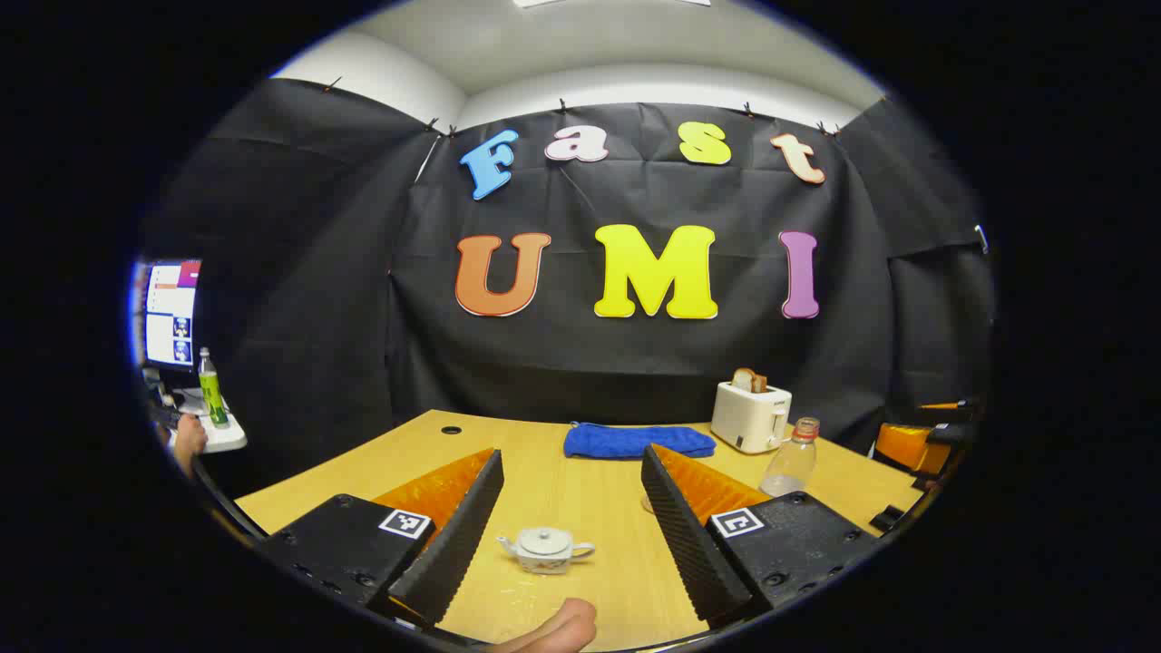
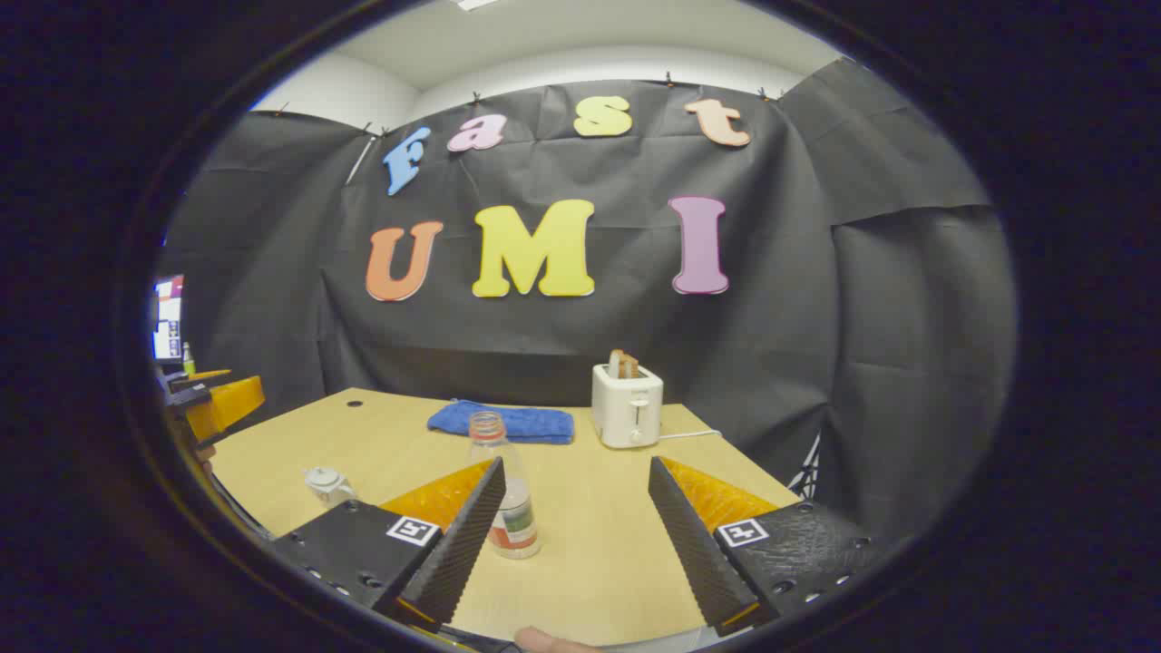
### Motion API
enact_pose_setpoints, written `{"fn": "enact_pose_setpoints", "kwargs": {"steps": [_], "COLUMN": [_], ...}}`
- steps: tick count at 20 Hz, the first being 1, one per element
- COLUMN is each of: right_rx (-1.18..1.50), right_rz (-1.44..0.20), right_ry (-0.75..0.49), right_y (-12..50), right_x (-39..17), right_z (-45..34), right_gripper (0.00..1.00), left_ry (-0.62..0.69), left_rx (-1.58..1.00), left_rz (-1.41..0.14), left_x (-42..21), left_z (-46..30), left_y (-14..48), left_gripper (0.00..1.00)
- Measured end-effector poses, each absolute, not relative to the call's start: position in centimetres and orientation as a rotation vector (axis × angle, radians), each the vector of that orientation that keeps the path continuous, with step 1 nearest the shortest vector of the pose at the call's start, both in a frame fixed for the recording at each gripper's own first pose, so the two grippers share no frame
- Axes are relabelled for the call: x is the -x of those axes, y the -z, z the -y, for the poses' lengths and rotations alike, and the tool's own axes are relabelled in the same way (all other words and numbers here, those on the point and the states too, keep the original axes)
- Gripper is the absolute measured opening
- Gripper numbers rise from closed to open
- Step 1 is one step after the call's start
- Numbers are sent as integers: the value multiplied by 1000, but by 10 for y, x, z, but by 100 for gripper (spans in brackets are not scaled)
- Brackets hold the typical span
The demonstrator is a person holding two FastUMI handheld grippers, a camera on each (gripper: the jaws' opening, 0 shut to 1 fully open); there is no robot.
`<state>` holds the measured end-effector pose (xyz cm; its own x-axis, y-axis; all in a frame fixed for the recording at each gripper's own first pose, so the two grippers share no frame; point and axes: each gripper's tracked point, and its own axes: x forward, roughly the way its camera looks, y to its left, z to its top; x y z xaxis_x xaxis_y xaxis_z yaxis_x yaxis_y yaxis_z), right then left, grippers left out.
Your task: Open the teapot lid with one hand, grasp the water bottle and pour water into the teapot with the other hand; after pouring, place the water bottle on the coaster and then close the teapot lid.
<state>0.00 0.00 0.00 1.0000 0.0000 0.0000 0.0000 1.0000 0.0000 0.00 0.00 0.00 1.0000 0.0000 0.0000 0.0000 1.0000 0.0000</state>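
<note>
Standing at the pale wooden table [image 1: 580, 490], the person holds both tongs raised above it, wide open, nothing in either. Nothing of the task looks done yet: lid on, bottle untouched.

Largest task item: the clear plastic water bottle with a red-rimmed neck [image 2: 504, 494]. In the right gripper view it stands upright on the table, just ahead of the right gripper [image 2: 573, 535] and toward its left finger, partly hidden behind that finger's edge. In the left gripper view the same bottle [image 1: 791, 458] sits off to the right, beyond the right-hand finger.

Smaller: the small white ceramic teapot with a domed lid [image 1: 547, 550]. In the left gripper view it rests between the spread fingers of the left gripper [image 1: 570, 535], a little toward the left one, touching neither. In the right gripper view the teapot [image 2: 328, 484] lies well left of the bottle.

Judgement on the step in hand, opening the lid: bring the left tongs straight down over the lid's knob, centre first, then close gently. The knob is tiny, so a skewed approach could nudge the whole pot. Lift vertically.

I cannot make out a coaster.
</note>
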Motion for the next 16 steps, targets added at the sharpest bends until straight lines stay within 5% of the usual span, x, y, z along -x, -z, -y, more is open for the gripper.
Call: {"fn": "enact_pose_setpoints", "kwargs": {"steps": [16], "right_rx": [31], "right_rz": [-16], "right_ry": [4], "right_y": [5], "right_x": [-7], "right_z": [-7], "right_gripper": [95], "left_ry": [-30], "left_rx": [-17], "left_rz": [-45], "left_x": [-14], "left_z": [-15], "left_y": [17], "left_gripper": [96]}}
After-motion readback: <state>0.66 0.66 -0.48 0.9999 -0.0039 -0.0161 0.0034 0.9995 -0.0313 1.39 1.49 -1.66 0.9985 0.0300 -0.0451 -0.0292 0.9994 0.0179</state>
